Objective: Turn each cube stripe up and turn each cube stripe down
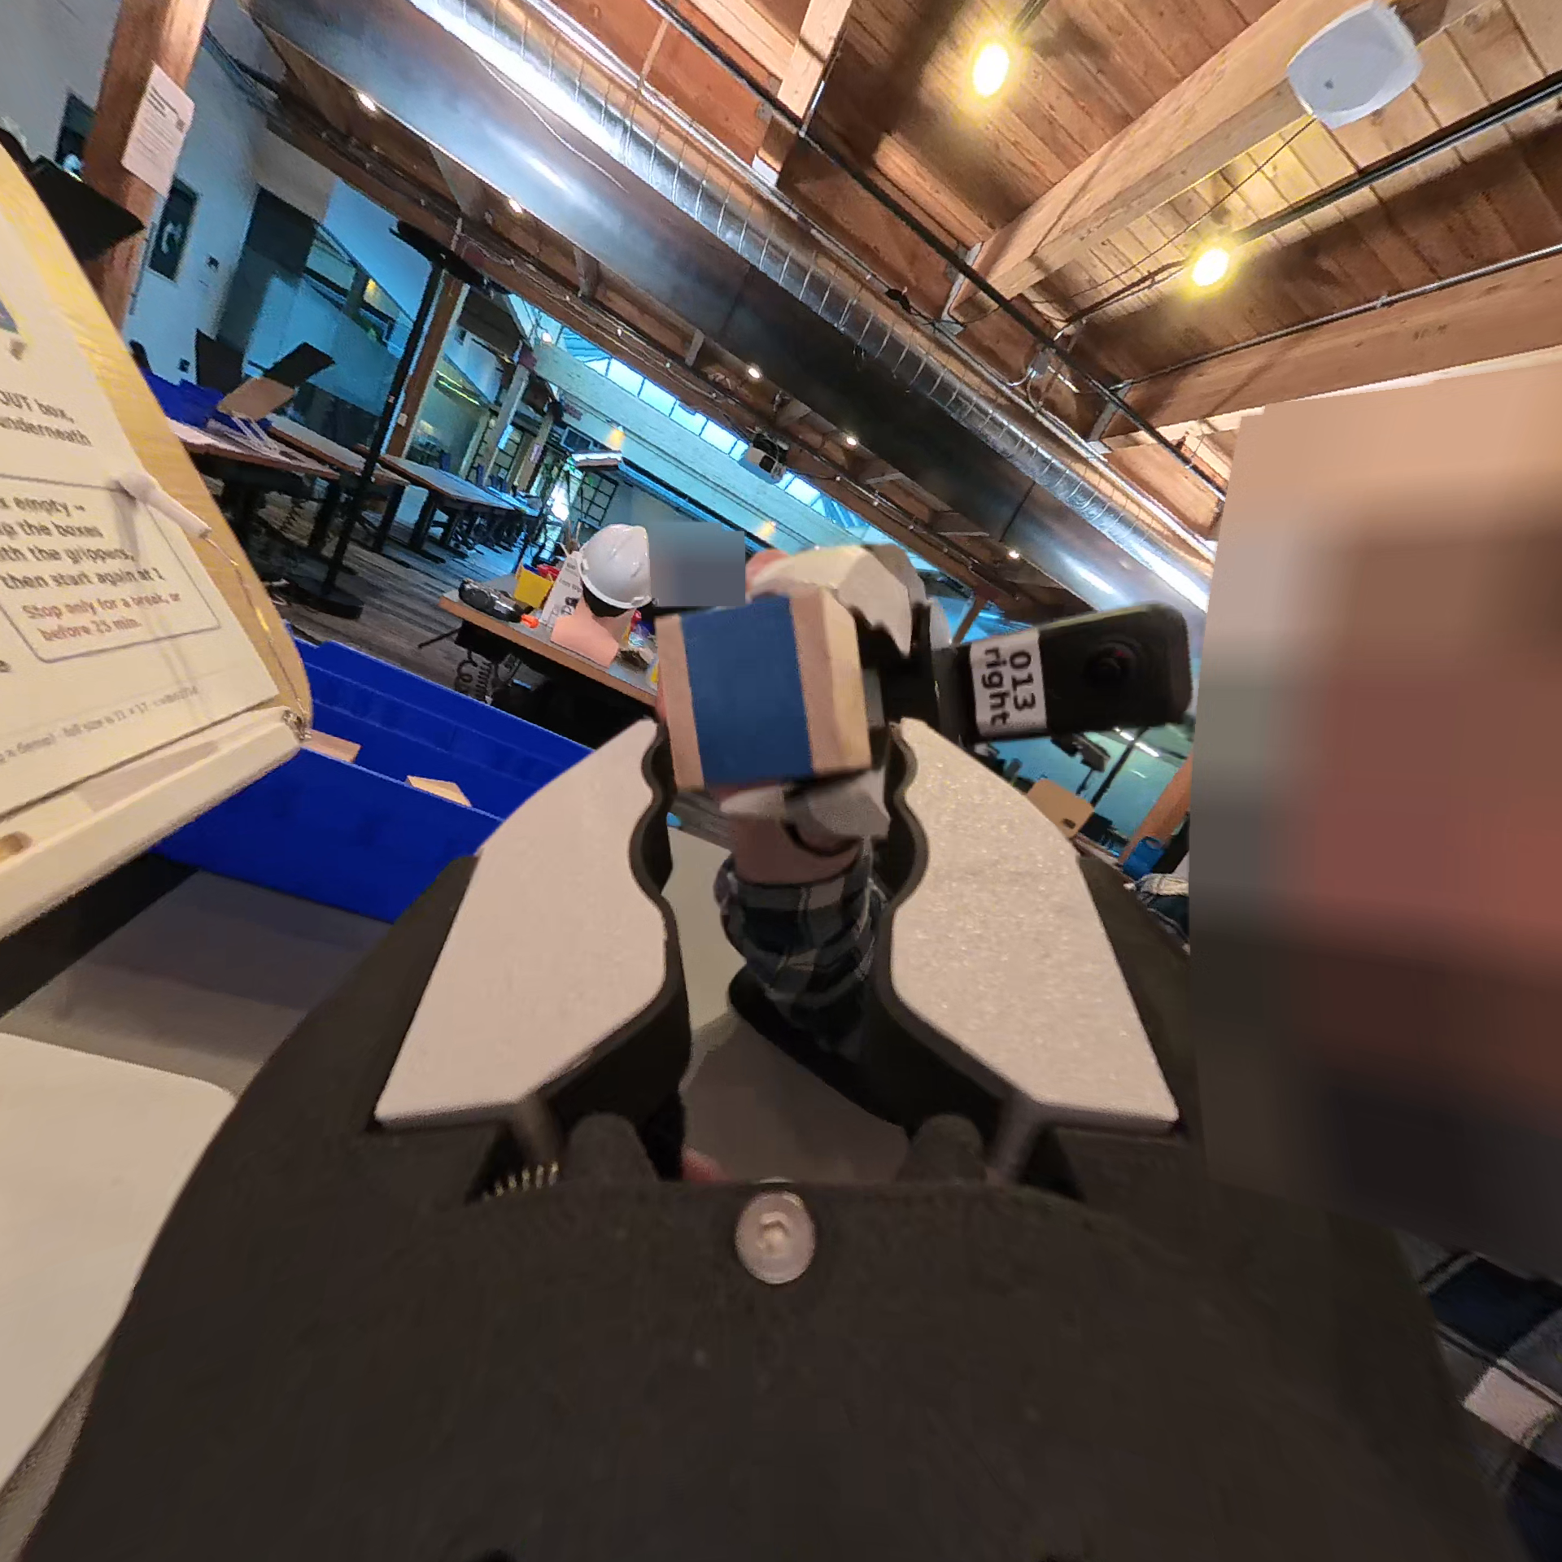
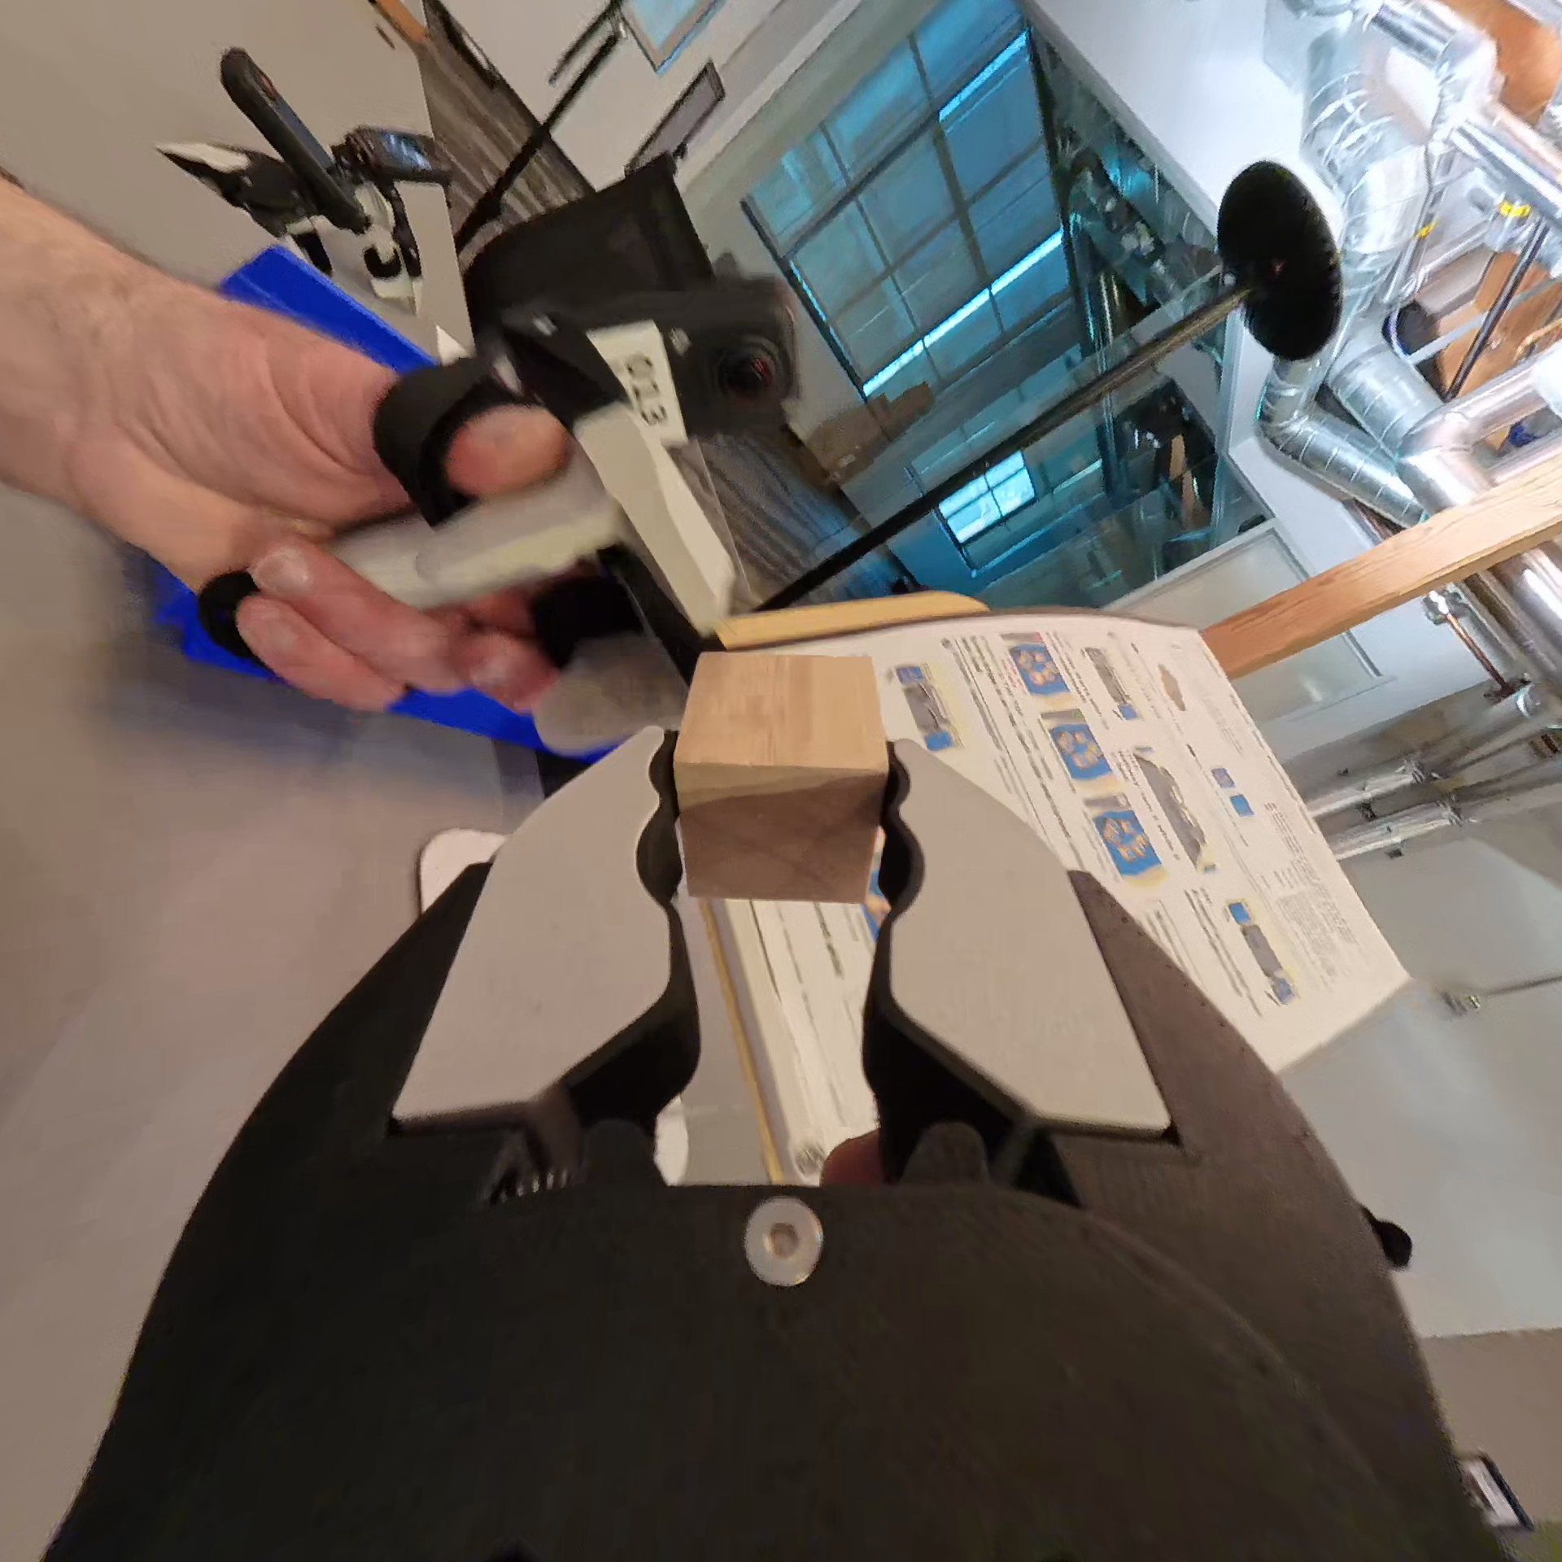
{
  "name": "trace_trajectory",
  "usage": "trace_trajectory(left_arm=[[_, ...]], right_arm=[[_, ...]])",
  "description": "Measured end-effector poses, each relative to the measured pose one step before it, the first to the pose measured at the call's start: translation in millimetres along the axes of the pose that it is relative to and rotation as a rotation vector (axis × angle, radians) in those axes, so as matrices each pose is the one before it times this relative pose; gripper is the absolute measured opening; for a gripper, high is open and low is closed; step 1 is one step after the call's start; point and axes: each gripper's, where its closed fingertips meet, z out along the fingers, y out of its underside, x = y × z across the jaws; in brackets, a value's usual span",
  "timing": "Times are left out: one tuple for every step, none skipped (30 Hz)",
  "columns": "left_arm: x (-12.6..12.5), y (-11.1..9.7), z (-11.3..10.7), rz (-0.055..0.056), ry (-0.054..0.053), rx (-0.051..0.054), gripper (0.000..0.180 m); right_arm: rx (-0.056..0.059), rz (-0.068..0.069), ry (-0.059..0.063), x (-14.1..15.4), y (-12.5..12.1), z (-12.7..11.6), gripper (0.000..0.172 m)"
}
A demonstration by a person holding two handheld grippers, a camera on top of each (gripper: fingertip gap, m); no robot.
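Note:
My right gripper point(image 2: 782, 786) is shut on a wooden cube point(image 2: 782, 761), with both pads pressed on its sides; only bare wood faces this camera. In the left wrist view the same cube point(image 1: 765, 689) is held up in the air in the right gripper's pale fingertips point(image 1: 845, 575), with its blue stripe facing the camera. My left gripper point(image 1: 773, 744) is open, and the cube sits just past its fingertips, between them. In the right wrist view the left gripper point(image 2: 642, 608) is blurred, held by a hand point(image 2: 211, 439), with one finger close to the cube's far left edge.
A blue bin point(image 1: 380, 761) with wooden cubes point(image 1: 435, 790) in it lies at the left. It also shows in the right wrist view point(image 2: 321, 321). A board with a printed instruction sheet point(image 2: 1141, 803) stands behind the cube and shows at the left of the left wrist view point(image 1: 101, 549). A person's plaid sleeve point(image 1: 803, 930) is below.

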Motion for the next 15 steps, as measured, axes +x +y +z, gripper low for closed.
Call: trace_trajectory(left_arm=[[-1.02, -3.12, -3.31, 0.0221, -0.0196, -0.0007, 0.048], [-1.72, -3.62, -3.93, 0.0265, -0.0281, -0.0016, 0.047], [-1.96, -3.43, -3.93, 0.0273, -0.0308, -0.0058, 0.045], [-2.44, -2.00, -3.19, 0.0252, -0.0332, -0.0151, 0.042], [-2.37, -0.27, -1.95, 0.0102, -0.0267, -0.0220, 0.041], [-2.18, 1.24, -0.98, -0.0051, -0.0180, -0.0270, 0.041], [-1.05, 0.94, -0.51, -0.0052, -0.0069, -0.0176, 0.041], [-0.03, -1.10, -1.12, 0.0034, -0.0020, 0.0024, 0.041], [-0.86, -1.40, -1.16, 0.0058, -0.0074, 0.0069, 0.039], [-1.06, -0.15, -0.80, 0.0028, -0.0058, -0.0003, 0.038], [-0.79, 0.93, -0.30, -0.0016, -0.0021, -0.0074, 0.037], [-0.96, 1.48, 0.04, -0.0054, -0.0015, -0.0110, 0.037], [-0.10, 0.72, 0.02, -0.0032, 0.0022, -0.0056, 0.037], [-0.73, -0.71, -0.49, 0.0024, -0.0066, 0.0063, 0.037], [-1.00, -0.31, -0.74, 0.0050, -0.0082, 0.0028, 0.035]], right_arm=[[-0.0330, 0.0036, -0.0145, 8.40, 7.60, -7.00, 0.045], [-0.0560, 0.0122, -0.0377, 7.41, 13.10, -8.31, 0.045], [-0.0692, 0.0156, -0.0168, 10.82, 17.38, -10.16, 0.045], [-0.0737, 0.0107, -0.0072, 11.60, 21.32, -10.72, 0.045], [-0.0908, 0.0176, -0.0510, 3.90, 27.24, -9.49, 0.045], [-0.1074, 0.0267, -0.0791, -2.69, 32.49, -7.59, 0.045], [-0.1110, 0.0130, -0.0414, -0.26, 34.31, -5.05, 0.045], [-0.1018, 0.0208, -0.0303, -0.26, 33.37, -1.90, 0.045], [-0.0837, 0.0510, -0.0742, -6.75, 30.77, 2.10, 0.045], [-0.0746, 0.0440, -0.0731, -6.53, 28.20, 5.92, 0.046], [-0.0720, 0.0293, -0.0347, -0.46, 25.16, 8.71, 0.046], [-0.0640, 0.0430, -0.0501, -2.66, 20.13, 10.29, 0.046], [-0.0551, 0.0400, -0.0743, -7.29, 15.23, 11.08, 0.046], [-0.0549, 0.0252, -0.0663, -7.01, 12.65, 12.11, 0.046], [-0.0637, 0.0296, -0.0586, -5.18, 11.68, 13.08, 0.046]])
